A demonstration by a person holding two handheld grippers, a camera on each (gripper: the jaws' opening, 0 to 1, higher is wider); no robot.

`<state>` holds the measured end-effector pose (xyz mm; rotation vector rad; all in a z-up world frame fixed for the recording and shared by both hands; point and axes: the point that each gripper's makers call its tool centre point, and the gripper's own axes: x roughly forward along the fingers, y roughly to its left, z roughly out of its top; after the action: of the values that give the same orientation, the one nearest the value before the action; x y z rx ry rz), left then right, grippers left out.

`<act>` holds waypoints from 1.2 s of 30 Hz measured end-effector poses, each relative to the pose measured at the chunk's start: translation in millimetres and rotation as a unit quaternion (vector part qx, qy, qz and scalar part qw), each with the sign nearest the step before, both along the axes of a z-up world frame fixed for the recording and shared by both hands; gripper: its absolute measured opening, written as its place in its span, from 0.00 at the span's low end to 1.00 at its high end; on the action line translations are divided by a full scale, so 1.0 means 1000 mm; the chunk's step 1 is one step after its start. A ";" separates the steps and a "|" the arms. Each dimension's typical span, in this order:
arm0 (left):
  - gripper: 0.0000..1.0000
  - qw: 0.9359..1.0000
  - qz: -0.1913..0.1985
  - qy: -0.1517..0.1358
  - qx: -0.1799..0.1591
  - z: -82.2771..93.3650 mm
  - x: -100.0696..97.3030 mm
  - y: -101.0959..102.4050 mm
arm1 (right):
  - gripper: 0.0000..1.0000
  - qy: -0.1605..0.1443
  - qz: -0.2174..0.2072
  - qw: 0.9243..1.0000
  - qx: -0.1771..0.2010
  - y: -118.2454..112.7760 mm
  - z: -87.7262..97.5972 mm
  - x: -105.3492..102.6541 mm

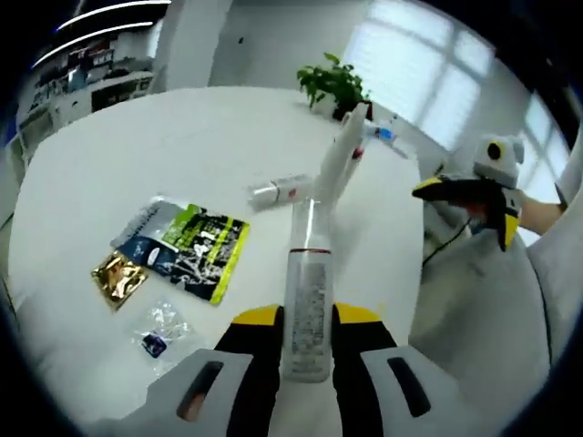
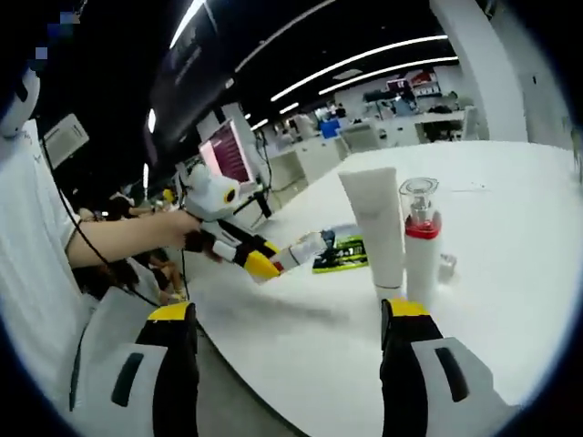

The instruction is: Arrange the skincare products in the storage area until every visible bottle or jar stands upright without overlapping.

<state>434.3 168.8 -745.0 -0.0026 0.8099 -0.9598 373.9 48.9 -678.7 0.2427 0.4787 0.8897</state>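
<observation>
White bottle (image 1: 307, 314) clamped in left gripper (image 1: 308, 341); stand it upright near tube (image 2: 377, 228), at 12 o'clock. Right gripper (image 2: 291, 364) released.

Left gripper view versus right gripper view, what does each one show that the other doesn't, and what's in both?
Left gripper view alone: a potted plant, a small bottle lying flat, a gold sachet and a clear packet.

Right gripper view alone: a red-collared pump bottle standing upright, and an office background with a monitor.

Both: the white table, the white tube, the green sachet, and the left gripper shut on a bottle.
</observation>
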 end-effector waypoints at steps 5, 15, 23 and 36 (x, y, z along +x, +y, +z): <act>0.24 0.997 0.004 -0.001 -0.077 0.028 -0.016 -0.013 | 0.75 0.005 0.007 0.997 0.073 0.013 0.021 0.004; 0.24 0.973 0.009 -0.015 -0.228 0.088 -0.050 -0.031 | 0.61 -0.005 0.042 0.991 0.127 0.036 0.054 0.006; 0.24 0.954 0.006 -0.034 -0.297 0.118 -0.080 -0.038 | 0.47 0.000 0.086 0.985 0.148 0.065 0.068 -0.004; 0.24 0.940 -0.027 -0.061 -0.336 0.142 -0.114 -0.052 | 0.30 -0.027 0.174 0.973 0.146 0.078 0.098 -0.033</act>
<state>320.1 116.8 -602.8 -0.5101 0.3384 -1.2384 340.6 127.4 -581.0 0.4109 0.3426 1.3094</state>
